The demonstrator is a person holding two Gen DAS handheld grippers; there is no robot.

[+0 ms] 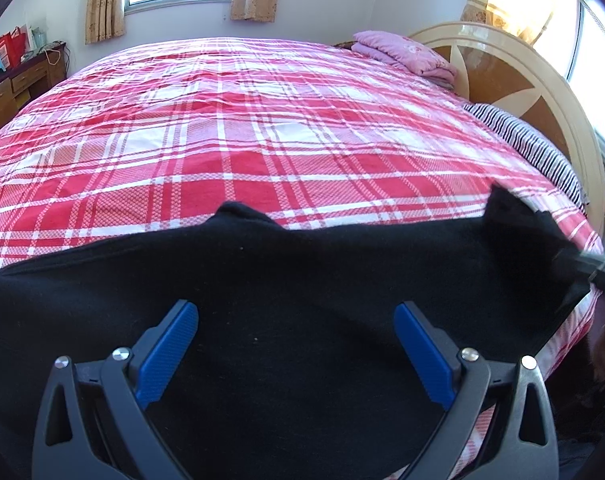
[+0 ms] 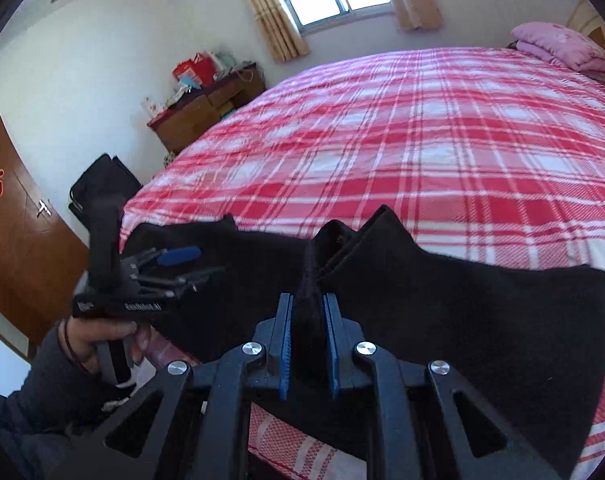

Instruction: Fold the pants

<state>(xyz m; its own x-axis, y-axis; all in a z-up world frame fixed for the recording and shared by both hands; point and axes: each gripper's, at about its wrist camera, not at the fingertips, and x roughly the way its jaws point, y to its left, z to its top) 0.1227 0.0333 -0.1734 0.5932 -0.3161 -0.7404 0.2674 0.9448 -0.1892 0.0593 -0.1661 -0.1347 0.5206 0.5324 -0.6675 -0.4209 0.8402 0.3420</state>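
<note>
Black pants (image 1: 302,280) lie along the near edge of the bed, spread left to right. My left gripper (image 1: 296,320) is open just above them, its blue pads wide apart with only cloth beneath. My right gripper (image 2: 307,320) is shut on a bunched fold of the pants (image 2: 442,312) and lifts it into a peak. The right gripper shows in the left wrist view (image 1: 582,266) at the far right, beside a raised point of cloth. The left gripper shows in the right wrist view (image 2: 174,264), held in a hand at the pants' left end.
The bed has a red and white plaid cover (image 1: 242,120). A folded pink blanket (image 1: 402,56) and a striped pillow (image 1: 534,148) lie by the headboard (image 1: 514,80). A wooden desk (image 2: 206,112), a black bag (image 2: 102,184) and a brown door (image 2: 18,224) stand to the left.
</note>
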